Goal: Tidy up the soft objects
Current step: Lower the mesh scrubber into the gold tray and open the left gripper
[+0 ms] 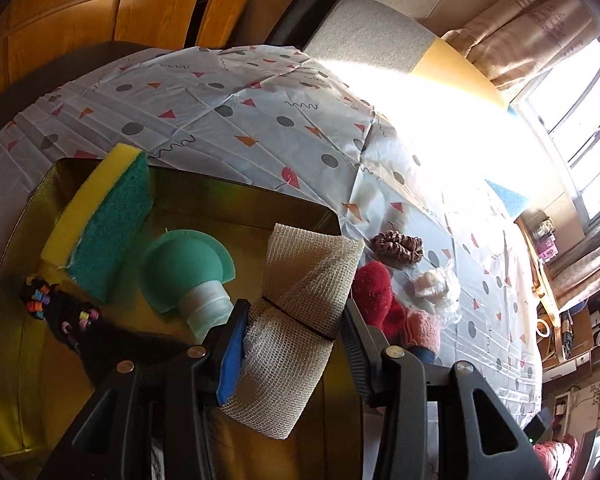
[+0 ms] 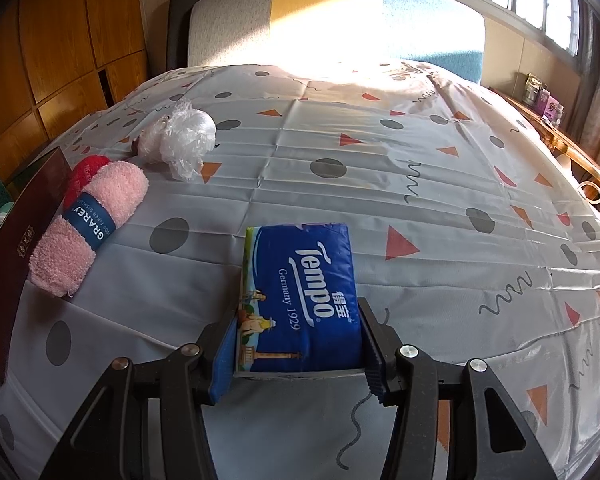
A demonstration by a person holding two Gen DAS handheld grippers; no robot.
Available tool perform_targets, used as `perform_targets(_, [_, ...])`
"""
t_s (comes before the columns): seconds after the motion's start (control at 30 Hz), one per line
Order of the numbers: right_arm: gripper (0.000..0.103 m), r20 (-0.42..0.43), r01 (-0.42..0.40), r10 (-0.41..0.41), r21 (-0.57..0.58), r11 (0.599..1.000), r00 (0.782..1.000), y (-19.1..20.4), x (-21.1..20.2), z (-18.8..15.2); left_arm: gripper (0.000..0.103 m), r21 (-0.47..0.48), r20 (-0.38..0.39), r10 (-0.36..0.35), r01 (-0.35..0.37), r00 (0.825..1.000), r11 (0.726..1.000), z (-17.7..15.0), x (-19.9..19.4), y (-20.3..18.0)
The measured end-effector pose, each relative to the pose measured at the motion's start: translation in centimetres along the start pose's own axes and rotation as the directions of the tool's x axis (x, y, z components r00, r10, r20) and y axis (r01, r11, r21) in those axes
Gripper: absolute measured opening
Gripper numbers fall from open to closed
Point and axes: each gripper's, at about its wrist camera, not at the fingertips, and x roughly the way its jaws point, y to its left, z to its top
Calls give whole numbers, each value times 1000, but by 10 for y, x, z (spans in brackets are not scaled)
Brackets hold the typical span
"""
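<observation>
Soft objects were seen partly inside a gold-coloured tray (image 1: 28, 360) and partly on the patterned tablecloth (image 2: 380, 184) beside it. A beige mesh cloth (image 1: 300, 280), bound round its middle by a thin black band, was held by the left gripper (image 1: 292, 336); its jaws were pressed against the two sides of the bundle, and the bundle was raised above the right-hand part of the tray. Inside the tray a yellow and green sponge (image 1: 100, 216) was leaned against the far rim. A green silicone piece with a pale neck (image 1: 188, 264) was lying near the middle, and a black item with small coloured beads (image 1: 64, 312) was placed at the left. Just outside the tray, a red fluffy roll (image 1: 374, 292) and a pink fluffy roll (image 2: 88, 224) were laid side by side, touching each other. A brown scrunchie (image 1: 398, 244) and a white item wrapped in clear plastic (image 2: 180, 136) were found a little farther on the cloth.

A blue tissue pack (image 2: 300, 296) with the word Tempo on it was pinched by the right gripper (image 2: 298, 344). Both pads were pressed on the sides of the pack at its near end. Whether its far end was resting on the tablecloth or lifted a little could not be told.
</observation>
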Motion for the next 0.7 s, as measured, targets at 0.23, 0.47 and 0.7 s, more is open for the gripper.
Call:
perform_targets(0.23, [53,2,-2,2,3,1000,1000,0,1,0,51,90,-32,60,-57,998,994,7,40,-13])
perform_targets(0.47, [54,4,-3,3,7,1000,1000,0,1,-1,64,82,-35,58,-55,998,995,-2,34,-4])
perform_targets(0.7, [54,4,-5,5,8,1000,1000,-1,1,-1,67,135,34,138,-141,990,981,-13,-1,-6])
